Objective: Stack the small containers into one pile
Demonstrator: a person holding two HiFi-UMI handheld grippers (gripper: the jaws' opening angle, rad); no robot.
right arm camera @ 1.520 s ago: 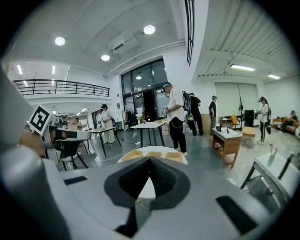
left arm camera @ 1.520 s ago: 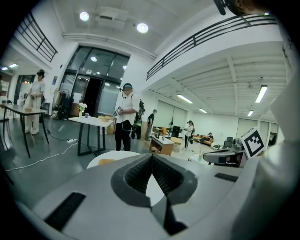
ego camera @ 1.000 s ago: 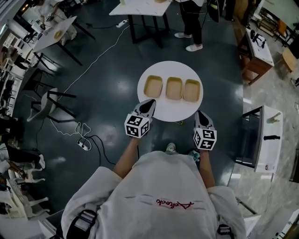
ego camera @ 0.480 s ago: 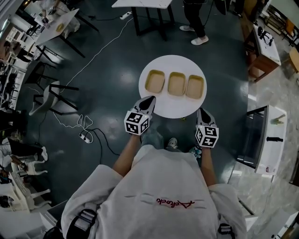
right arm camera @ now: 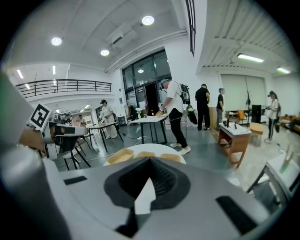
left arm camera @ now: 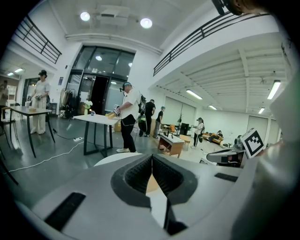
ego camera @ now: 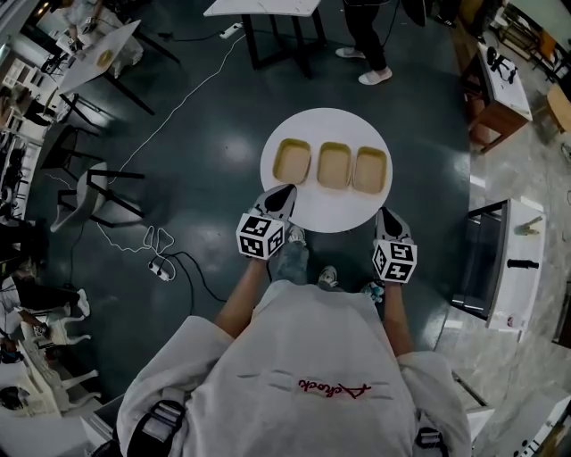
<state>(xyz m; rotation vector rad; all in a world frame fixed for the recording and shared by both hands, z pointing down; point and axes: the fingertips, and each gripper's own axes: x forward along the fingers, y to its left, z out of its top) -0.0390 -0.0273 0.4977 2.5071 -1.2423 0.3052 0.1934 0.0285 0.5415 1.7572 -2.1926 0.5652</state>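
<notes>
View from above: a person in a grey shirt (ego camera: 303, 375) holds a gripper in each hand, both at the near edge of a round white bench (ego camera: 330, 211). The left gripper (ego camera: 287, 190) has its tip just over the bench's rim; its dark ribbed fingers (left arm camera: 138, 172) are pressed together with nothing between them. The right gripper (ego camera: 384, 214) sits at the rim's right side, its fingers (right arm camera: 161, 180) likewise closed and empty. Each carries a cube with black-and-white square markers.

On the bench, past both grippers, three small containers stand in a row – left container (ego camera: 292, 161), middle container (ego camera: 335, 166), right container (ego camera: 370, 171). They are shallow, tan, rectangular trays with rounded corners and raised rims, all open side up, empty, just beside one another and not stacked.

Around the bench is a dark glossy floor (ego camera: 196, 152) with a white cable (ego camera: 178, 114) trailing across it. Farther off – at the top edge – another person's legs and pale shoes (ego camera: 373, 77) stand beside a white table (ego camera: 263, 7).
</notes>
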